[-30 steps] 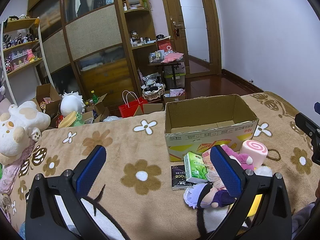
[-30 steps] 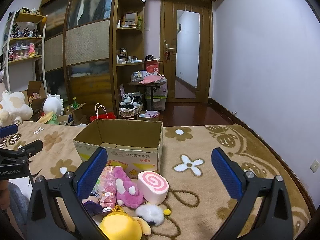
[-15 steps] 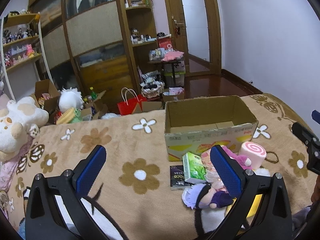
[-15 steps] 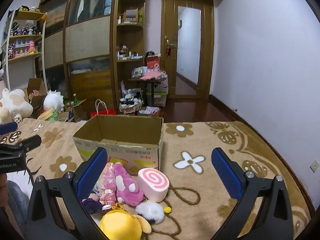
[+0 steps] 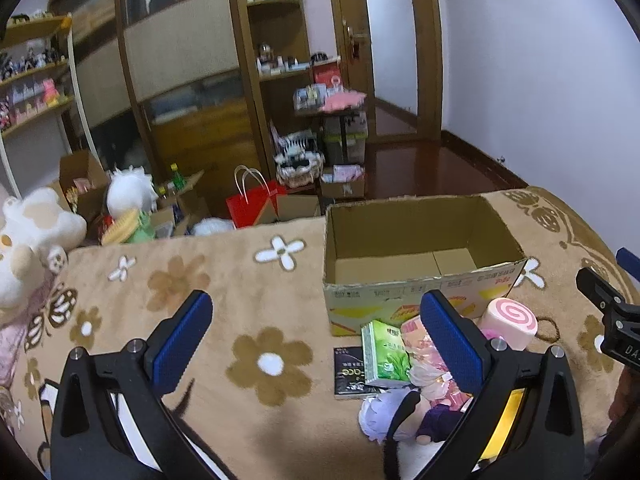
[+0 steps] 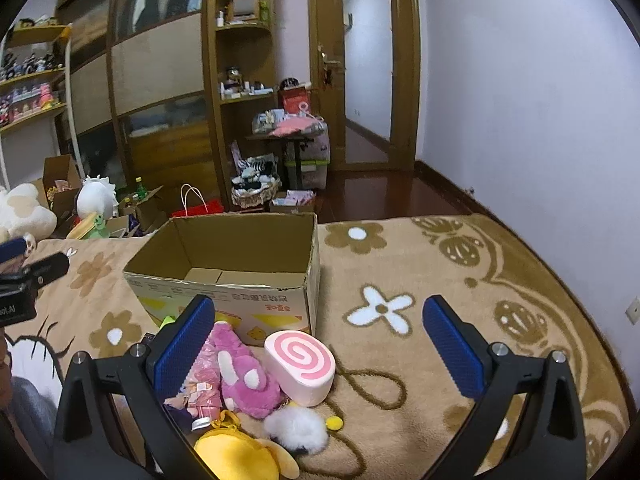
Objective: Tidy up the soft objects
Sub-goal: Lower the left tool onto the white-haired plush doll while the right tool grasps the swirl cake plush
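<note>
Nearest the near edge of the bed [image 6: 400,264], the yellow plush [image 6: 236,458] lies beside a white pompom [image 6: 294,428]; both look light and squashy and should give under a pinch, so a hold across the plush's thick middle seems safest. Just beyond them sit a purple-haired doll [image 5: 384,410], a pink packet [image 6: 202,380], a pink plush [image 6: 244,376] and a swirl cushion [image 6: 302,362], huddled together and touching the front wall of the box [image 6: 240,292]. The cushion looks foamy and springy; gripping its flat faces should hold better than its round side. The green pack [image 5: 386,350] leans on a black pack [image 5: 350,368] at the heap's left; these look stiffer, with slick wrap, and may not belong with the soft things. The box stands open and empty near the middle of the bed. Both tongs gape wide with nothing held: the left tongs [image 5: 316,340] hover over bare blanket left of the heap, their right finger above the doll; the right tongs [image 6: 318,346] hang over the cushion, level and pointing toward the far edge. Neither touches anything.
</note>
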A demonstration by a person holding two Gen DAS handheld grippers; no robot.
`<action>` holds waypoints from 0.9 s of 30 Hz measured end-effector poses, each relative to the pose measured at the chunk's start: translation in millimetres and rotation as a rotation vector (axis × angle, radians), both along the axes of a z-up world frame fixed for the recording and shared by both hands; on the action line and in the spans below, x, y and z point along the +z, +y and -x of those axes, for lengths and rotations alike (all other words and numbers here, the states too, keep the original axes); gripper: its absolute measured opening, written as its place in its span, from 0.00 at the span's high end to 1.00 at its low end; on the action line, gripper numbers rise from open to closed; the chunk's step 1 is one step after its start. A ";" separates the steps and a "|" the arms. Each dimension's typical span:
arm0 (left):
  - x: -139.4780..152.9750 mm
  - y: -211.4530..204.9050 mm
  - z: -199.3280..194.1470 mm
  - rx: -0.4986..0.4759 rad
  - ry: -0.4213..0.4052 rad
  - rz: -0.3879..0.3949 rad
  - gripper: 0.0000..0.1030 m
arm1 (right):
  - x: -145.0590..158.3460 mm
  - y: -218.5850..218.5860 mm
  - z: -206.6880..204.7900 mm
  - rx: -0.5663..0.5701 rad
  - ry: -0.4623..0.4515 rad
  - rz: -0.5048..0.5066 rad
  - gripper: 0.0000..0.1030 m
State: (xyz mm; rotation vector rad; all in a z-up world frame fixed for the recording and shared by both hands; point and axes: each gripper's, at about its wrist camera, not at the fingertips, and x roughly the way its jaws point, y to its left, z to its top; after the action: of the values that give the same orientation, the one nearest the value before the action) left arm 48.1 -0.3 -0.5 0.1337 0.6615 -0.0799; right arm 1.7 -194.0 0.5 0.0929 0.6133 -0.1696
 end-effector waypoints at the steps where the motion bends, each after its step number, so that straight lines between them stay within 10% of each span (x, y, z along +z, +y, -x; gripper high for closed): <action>1: -2.6 -1.7 -2.9 -0.003 0.013 0.003 0.00 | -2.5 -2.0 -3.6 -0.004 0.009 -0.012 0.00; 27: -102.6 -50.4 -34.0 -0.107 0.372 0.014 0.00 | -82.9 -13.2 -66.7 0.001 0.279 -0.092 0.00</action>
State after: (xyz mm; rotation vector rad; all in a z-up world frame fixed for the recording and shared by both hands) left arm 82.1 -50.7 -103.2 0.1415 1.0250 -0.2157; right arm 68.4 -207.2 -82.3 0.1594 0.8992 -0.1550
